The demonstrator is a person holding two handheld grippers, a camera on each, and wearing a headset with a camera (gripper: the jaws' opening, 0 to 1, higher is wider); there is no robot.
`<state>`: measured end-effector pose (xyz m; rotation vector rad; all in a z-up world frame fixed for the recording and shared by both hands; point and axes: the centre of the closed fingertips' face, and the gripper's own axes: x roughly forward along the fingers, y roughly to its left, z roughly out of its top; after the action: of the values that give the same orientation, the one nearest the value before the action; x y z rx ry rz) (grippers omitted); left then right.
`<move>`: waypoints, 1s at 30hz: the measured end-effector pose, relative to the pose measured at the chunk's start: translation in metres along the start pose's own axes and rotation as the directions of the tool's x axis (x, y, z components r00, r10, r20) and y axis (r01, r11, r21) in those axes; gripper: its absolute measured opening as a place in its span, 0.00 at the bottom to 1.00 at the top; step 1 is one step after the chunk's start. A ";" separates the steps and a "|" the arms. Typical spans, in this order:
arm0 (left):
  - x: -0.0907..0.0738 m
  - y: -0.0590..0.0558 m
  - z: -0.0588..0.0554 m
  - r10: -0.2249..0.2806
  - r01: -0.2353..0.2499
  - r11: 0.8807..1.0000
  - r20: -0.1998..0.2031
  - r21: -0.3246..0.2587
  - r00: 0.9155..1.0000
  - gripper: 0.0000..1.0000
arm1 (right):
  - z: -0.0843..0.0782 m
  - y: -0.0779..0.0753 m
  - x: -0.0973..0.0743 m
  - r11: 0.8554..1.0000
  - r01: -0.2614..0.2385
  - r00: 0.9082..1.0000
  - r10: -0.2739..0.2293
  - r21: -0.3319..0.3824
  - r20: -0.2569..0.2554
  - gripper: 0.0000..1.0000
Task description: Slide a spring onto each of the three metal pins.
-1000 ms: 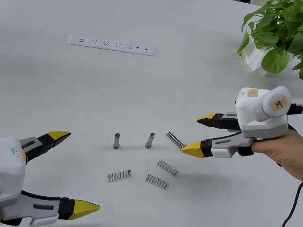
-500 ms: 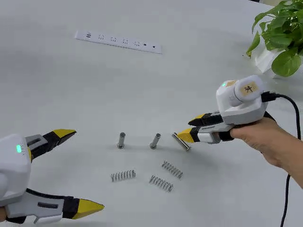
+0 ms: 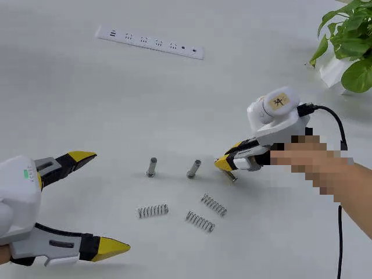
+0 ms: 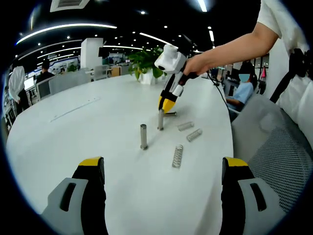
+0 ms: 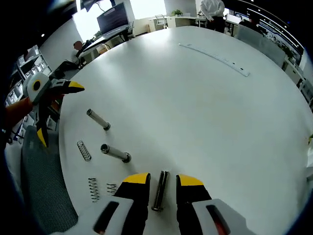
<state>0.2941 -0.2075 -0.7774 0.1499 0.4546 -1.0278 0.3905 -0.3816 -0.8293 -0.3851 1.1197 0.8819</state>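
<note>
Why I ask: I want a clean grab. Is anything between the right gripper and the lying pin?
Nothing visible. The lying pin rests on the table between the jaws of the right gripper, a gap either side; the springs lie apart.

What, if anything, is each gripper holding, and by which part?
Nothing is held. The left gripper is open; the jaws of the right gripper straddle the lying silver metal pin along its shaft, with gaps on both sides.
</note>
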 end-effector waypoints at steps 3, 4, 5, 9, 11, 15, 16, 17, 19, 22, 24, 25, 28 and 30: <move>0.000 0.000 0.000 0.002 -0.002 1.000 0.005 -0.004 1.000 0.99 | 0.000 0.002 0.002 1.000 -0.007 1.000 0.007 -0.008 -0.013 0.18; 0.001 0.000 0.000 0.002 -0.002 1.000 0.006 -0.006 1.000 0.99 | 0.000 0.002 0.003 1.000 -0.009 1.000 0.009 -0.011 -0.019 0.17; 0.001 0.000 0.000 0.002 -0.002 1.000 0.006 -0.007 1.000 0.99 | 0.000 0.002 0.004 1.000 -0.008 1.000 0.007 -0.011 -0.025 0.16; 0.001 0.001 0.000 0.003 -0.002 1.000 0.007 -0.012 1.000 0.99 | -0.002 0.000 0.006 1.000 -0.011 0.999 0.011 -0.007 -0.041 0.13; 0.001 0.001 -0.001 0.004 -0.004 1.000 0.008 -0.014 1.000 0.99 | -0.002 -0.001 0.007 1.000 -0.012 0.999 0.011 -0.010 -0.045 0.13; 0.001 0.001 -0.002 0.004 -0.004 1.000 0.006 -0.017 1.000 0.99 | -0.003 -0.002 0.009 1.000 -0.013 0.998 0.012 -0.013 -0.055 0.11; 0.001 0.001 -0.002 0.004 -0.004 1.000 0.008 -0.018 1.000 0.99 | -0.002 -0.002 0.009 1.000 -0.011 0.998 0.011 -0.014 -0.056 0.10; 0.001 0.001 -0.001 0.004 -0.004 1.000 0.009 -0.018 1.000 0.99 | -0.002 -0.002 0.009 1.000 -0.010 0.998 0.010 -0.014 -0.057 0.09; 0.001 0.002 -0.002 0.006 -0.006 1.000 0.008 -0.020 1.000 0.99 | -0.002 -0.002 0.009 1.000 -0.009 0.998 0.007 -0.023 -0.061 0.08; 0.001 0.002 -0.001 0.004 -0.004 1.000 0.009 -0.020 1.000 0.99 | -0.002 -0.001 0.010 0.999 -0.007 0.998 0.005 -0.032 -0.069 0.06; 0.002 0.001 -0.002 0.003 -0.002 1.000 0.008 -0.022 1.000 0.99 | -0.002 -0.001 0.009 1.000 -0.009 0.997 0.007 -0.030 -0.072 0.06; 0.002 0.001 -0.002 0.002 -0.002 1.000 0.008 -0.022 1.000 0.99 | -0.002 -0.001 0.009 1.000 -0.009 0.997 0.007 -0.030 -0.073 0.06; 0.003 0.000 -0.002 0.000 0.000 1.000 0.007 -0.025 1.000 0.99 | -0.003 -0.002 0.009 1.000 -0.008 0.997 0.006 -0.020 -0.073 0.06; 0.003 0.000 -0.002 -0.001 0.001 1.000 0.008 -0.023 1.000 0.99 | -0.003 -0.001 0.008 1.000 -0.007 0.997 0.006 -0.017 -0.072 0.05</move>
<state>0.2948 -0.2096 -0.7806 0.1254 0.4595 -1.0232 0.3908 -0.3806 -0.8382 -0.4309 1.1809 0.8896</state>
